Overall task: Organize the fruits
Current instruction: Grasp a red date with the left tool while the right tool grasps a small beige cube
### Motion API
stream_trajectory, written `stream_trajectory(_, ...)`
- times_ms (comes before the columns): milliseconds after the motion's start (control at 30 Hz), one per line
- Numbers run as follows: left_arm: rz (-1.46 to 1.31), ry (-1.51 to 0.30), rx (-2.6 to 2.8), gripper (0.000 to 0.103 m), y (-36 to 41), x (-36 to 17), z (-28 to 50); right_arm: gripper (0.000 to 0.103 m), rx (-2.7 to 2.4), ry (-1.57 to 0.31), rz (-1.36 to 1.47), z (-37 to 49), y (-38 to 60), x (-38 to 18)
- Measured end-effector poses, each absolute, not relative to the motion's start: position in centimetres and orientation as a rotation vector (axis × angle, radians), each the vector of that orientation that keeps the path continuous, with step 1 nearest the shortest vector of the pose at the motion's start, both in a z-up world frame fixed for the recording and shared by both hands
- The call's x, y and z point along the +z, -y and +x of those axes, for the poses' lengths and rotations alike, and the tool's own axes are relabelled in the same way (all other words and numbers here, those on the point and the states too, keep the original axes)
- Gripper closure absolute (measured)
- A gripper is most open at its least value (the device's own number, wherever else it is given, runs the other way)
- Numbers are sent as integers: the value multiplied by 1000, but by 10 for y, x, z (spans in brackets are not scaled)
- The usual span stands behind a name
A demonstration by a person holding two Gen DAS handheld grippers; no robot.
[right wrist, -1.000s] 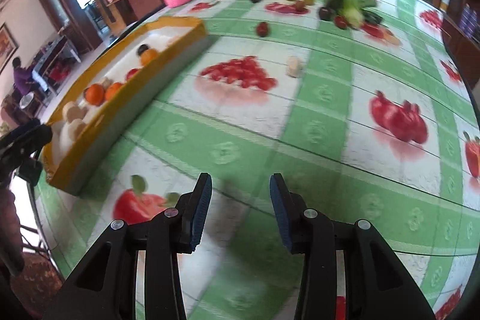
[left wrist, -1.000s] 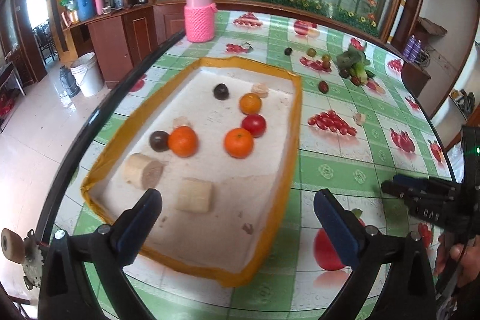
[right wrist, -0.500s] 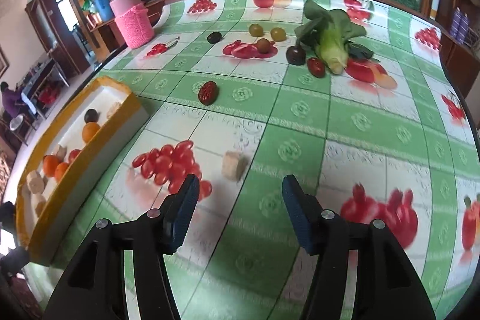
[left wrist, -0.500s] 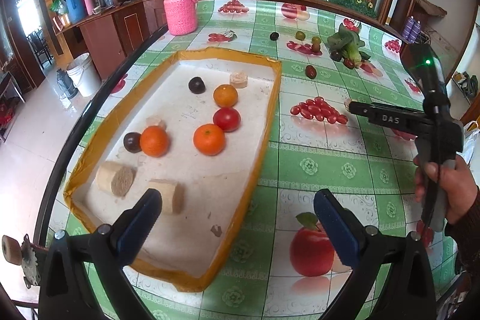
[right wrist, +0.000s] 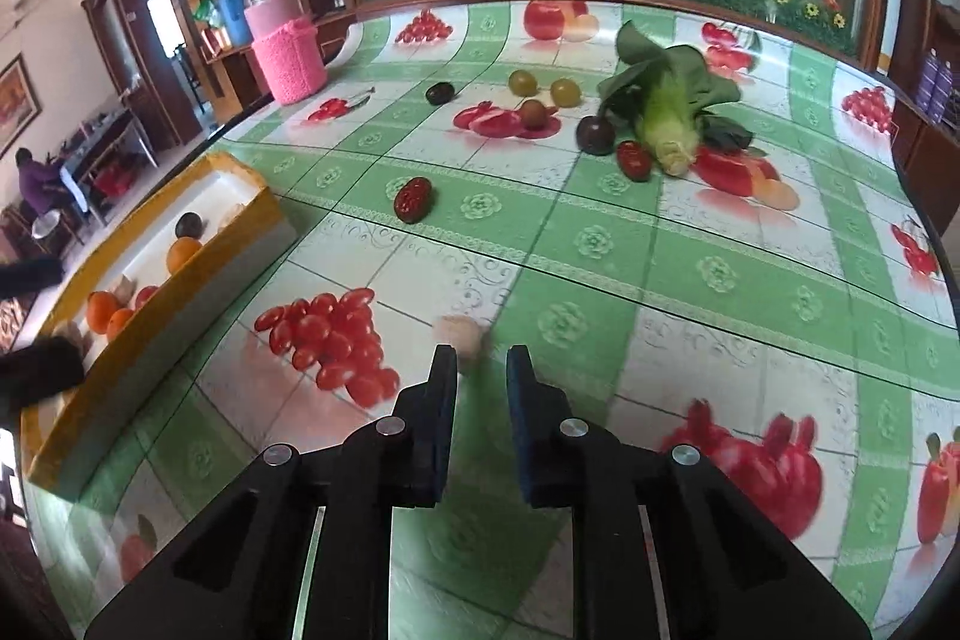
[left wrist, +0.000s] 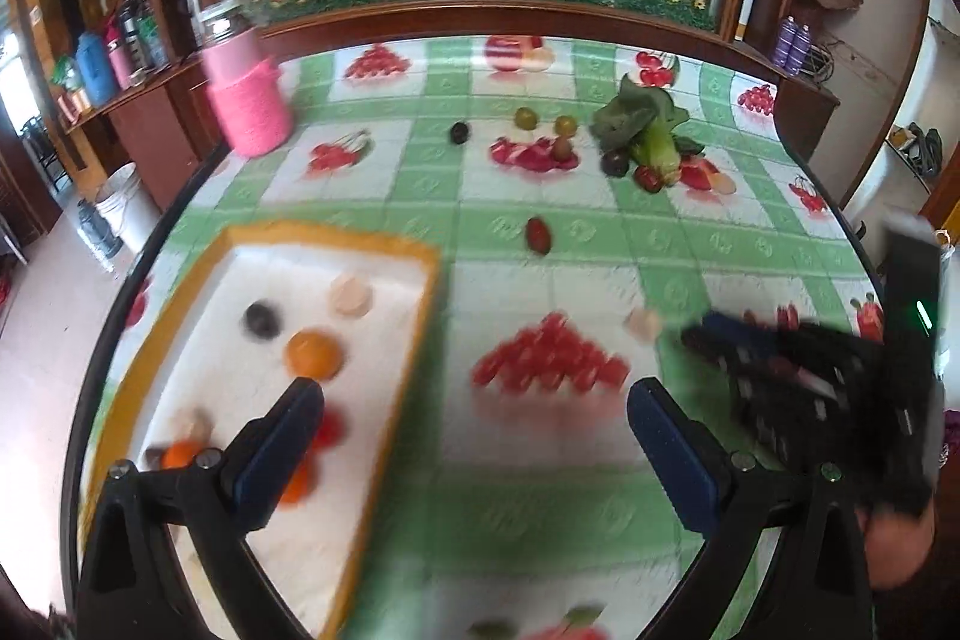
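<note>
A yellow-rimmed white tray lies at the left and holds oranges, a dark plum and pale chunks. My left gripper hangs open over the tray's right edge and the tablecloth, with nothing in it. A small pale chunk lies on the cloth by the printed tomatoes. My right gripper is shut, with its tips right at that chunk; blur hides any contact. In the left wrist view the same chunk lies just off the right gripper's tips. Farther back lies a red jujube.
At the back of the round table are an ear of corn in leaves, dark plums, green fruits and a pink knitted jar. A wooden ledge with glass runs behind. At far left a person sits.
The left wrist view has swept right and forward, so the tray now lies at the lower left. My right gripper has come up to the pale chunk and its jaws have narrowed.
</note>
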State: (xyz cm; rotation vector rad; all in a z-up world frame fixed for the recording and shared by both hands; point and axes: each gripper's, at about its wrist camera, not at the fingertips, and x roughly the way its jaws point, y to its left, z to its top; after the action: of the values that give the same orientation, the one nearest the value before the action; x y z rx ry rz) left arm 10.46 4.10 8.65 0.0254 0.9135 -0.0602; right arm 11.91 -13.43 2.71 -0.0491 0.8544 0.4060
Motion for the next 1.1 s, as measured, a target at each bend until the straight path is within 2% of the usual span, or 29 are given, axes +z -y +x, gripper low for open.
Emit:
stream_trajectory(167,91,-936,-67,1,-4,69,168,86,397,-855,-21,111,157,26)
stream_trajectory(367,174,-988,-71,8,11,47,211,85,402,-912,67,118,175,13)
stream_trajectory(467,137,-1042,-89,29,5,35,226,85,409,-926,117,120,181,9)
stream_trajectory(533,105,-1076,-97,54,0,25,235,85,411,-929,132,121,181,10)
stream_trajectory(567,92,-1080,-104,56,-3,23,237,84,413,-932,134,122,181,10)
stream_trajectory(633,70,-1060,-130,73,-7,23,238,76,418,-925,130,124,177,13)
stream_trajectory(700,77,-1058,-143,81,-9,23,237,72,427,-905,124,125,172,17)
stream_trajectory(1033,28,-1044,-173,81,-25,33,232,72,526,-915,-3,150,109,13)
stream_trajectory(1100,15,-1039,-183,81,-27,36,231,77,522,-897,-54,152,100,11)
